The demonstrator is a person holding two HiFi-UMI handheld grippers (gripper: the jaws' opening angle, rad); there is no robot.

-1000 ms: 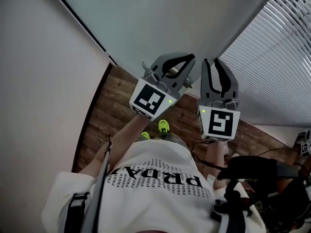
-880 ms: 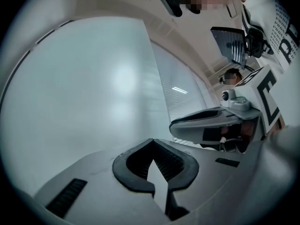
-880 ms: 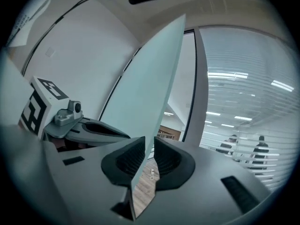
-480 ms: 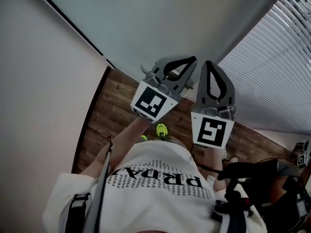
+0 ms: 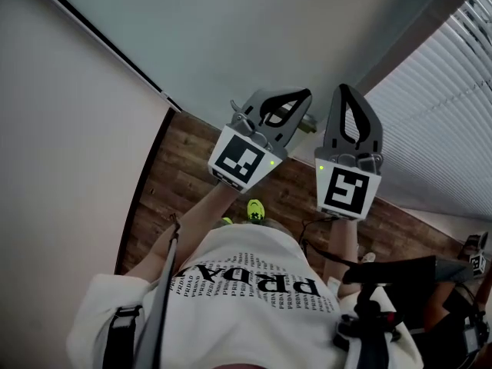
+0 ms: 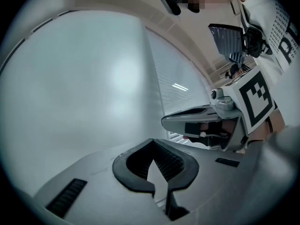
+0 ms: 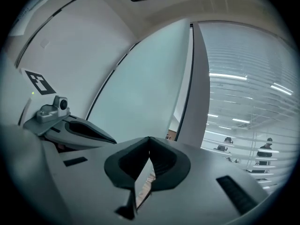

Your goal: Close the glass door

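Note:
The frosted glass door (image 5: 254, 29) fills the upper middle of the head view as a pale panel with a dark edge (image 7: 187, 78). Both grippers are held level toward it, side by side. My left gripper (image 5: 305, 95) is shut, its jaws meeting at the tips with nothing between them (image 6: 152, 140). My right gripper (image 5: 345, 90) is to its right, also shut and empty (image 7: 149, 138), pointing near the door's edge. Whether either tip touches the glass (image 6: 84, 88) cannot be told. Each gripper shows in the other's view: the right gripper (image 6: 197, 121), the left gripper (image 7: 79, 128).
A white wall (image 5: 61, 167) runs down the left. White slatted blinds (image 5: 438, 106) stand right of the door, with people seated behind them (image 7: 267, 149). Wood floor (image 5: 177, 175) lies below. Black equipment (image 5: 400, 275) sits at the lower right.
The right gripper's jaws, apart a second ago, have shut, and it has shifted right toward the door's edge. The left gripper has shifted slightly along the door.

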